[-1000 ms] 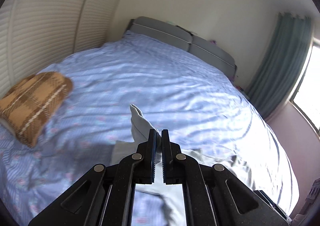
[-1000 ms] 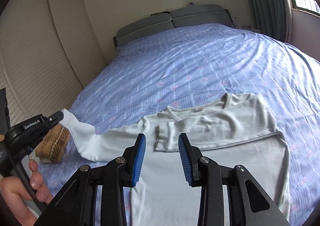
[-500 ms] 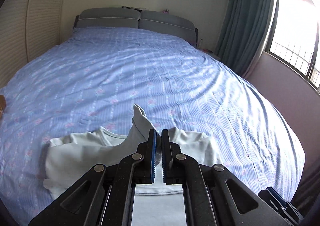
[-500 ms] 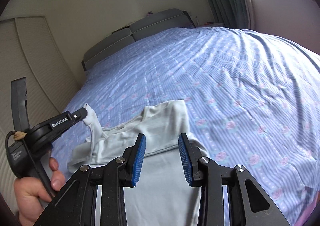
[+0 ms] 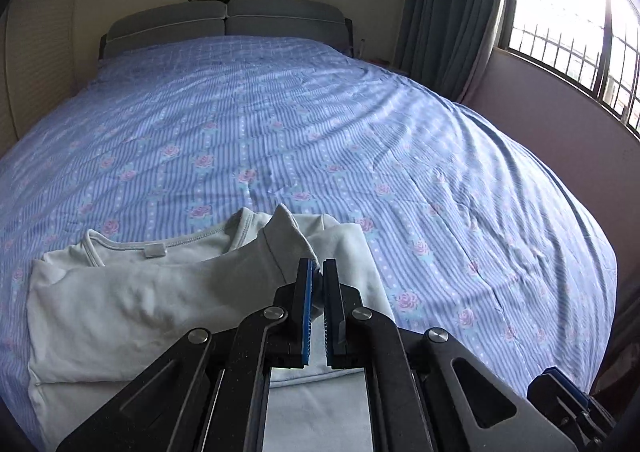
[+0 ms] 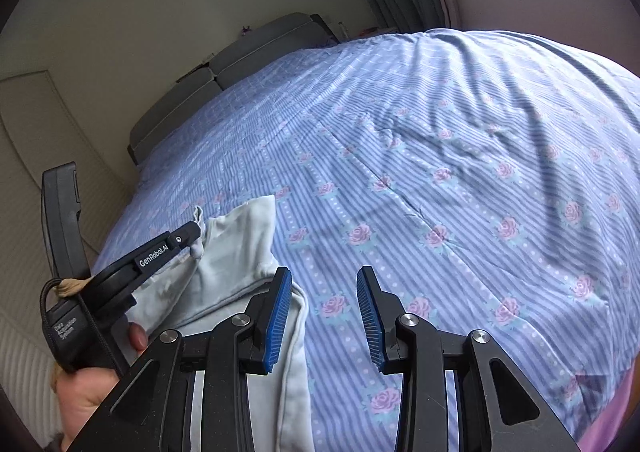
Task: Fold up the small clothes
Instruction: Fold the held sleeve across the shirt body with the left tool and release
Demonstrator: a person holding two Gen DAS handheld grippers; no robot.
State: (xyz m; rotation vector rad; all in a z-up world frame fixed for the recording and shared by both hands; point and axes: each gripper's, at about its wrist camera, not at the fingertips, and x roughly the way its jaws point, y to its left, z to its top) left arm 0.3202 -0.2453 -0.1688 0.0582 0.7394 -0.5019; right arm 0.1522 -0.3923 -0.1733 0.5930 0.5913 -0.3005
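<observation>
A wide bed under a blue striped sheet printed with pink roses fills both wrist views, its grey padded headboard far ahead of the claws against a cream wall, with teal curtains and a barred window off to the right. A pale, long-sleeved shirt lies on the sheet directly below and to the left of the left claw, its neckline and small white label facing the headboard. One sleeve is drawn across the shirt's body toward its right side, and the left claw is clamped tight on the cuff end of that sleeve, the fabric pinched between its blue pads and standing up just ahead of the tips. In the right wrist view the right claw hangs over the shirt's right edge, its jaws partly apart with nothing between them; the left pad sits above the shirt's folded edge, the right pad above bare sheet. A hand grips the left claw's handle at the lower left of that view.
</observation>
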